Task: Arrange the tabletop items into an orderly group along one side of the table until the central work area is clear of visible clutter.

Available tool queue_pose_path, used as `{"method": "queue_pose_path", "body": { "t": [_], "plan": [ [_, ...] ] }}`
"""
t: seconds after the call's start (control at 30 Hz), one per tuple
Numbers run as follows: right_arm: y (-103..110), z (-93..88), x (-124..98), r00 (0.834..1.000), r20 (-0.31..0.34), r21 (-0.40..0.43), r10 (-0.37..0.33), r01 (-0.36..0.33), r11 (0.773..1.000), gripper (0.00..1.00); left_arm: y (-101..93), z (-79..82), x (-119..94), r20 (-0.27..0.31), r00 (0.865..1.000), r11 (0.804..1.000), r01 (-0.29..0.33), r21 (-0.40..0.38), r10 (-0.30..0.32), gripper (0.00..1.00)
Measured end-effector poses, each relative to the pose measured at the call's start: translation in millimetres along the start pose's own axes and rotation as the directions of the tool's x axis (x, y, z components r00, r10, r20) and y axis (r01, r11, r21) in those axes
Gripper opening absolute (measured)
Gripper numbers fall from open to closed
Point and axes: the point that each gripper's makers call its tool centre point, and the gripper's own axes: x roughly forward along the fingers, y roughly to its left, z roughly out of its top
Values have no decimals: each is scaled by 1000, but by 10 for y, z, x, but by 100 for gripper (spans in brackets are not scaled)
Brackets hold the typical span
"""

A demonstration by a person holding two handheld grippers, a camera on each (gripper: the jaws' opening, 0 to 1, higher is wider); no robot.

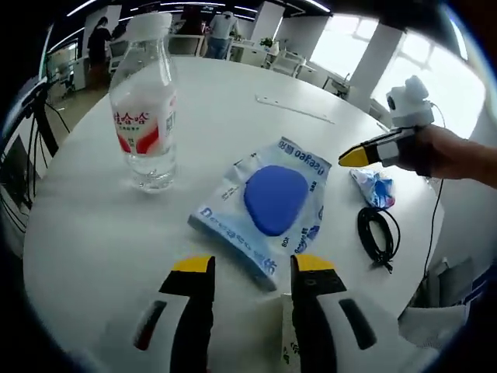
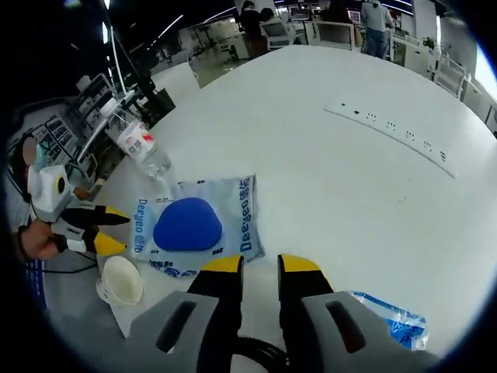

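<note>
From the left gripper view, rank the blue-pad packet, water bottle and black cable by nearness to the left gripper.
1. Blue-pad packet: just ahead of the left gripper, its corner between the jaws.
2. Black cable: off to the right.
3. Water bottle: ahead, left.

Left gripper [image 1: 252,268] — black jaws, yellow tips; right gripper [image 2: 260,268] alike

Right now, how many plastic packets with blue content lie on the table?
2. The large packet with a blue pad lies flat before the left gripper, beside the water bottle. The small crumpled packet lies near the black cable. Others may be hidden.
</note>
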Motion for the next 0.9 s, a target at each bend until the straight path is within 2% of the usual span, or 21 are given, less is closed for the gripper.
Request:
{"method": "queue_pose_path", "body": {
  "t": [0.27,0.5,0.63,0.73,0.83,0.9],
  "plan": [
    [27,-15,163,999,-35,-14,26,-26,1000,23,5,-34,79,-14,1000,999,5,-32,-5,36],
    [20,-22,243,998,-50,-23,29,-30,999,23,7,-60,156,-30,1000,999,0,-35,-1,33],
    [48,-41,261,998,-58,-28,35,-37,999,21,-10,-65,184,-37,999,1000,1,-28,-2,30],
    [54,-93,284,996,-85,-65,26,-32,997,18,-20,-81,201,-48,999,1000,2,-23,-3,28],
    [79,-103,290,996,-84,-76,29,-35,996,10,-26,-85,211,-51,999,1000,2,-21,-3,25],
    [89,-109,280,996,-82,-97,21,-29,995,5,-28,-85,224,-53,999,1000,0,-8,-1,18]
  ]
}}
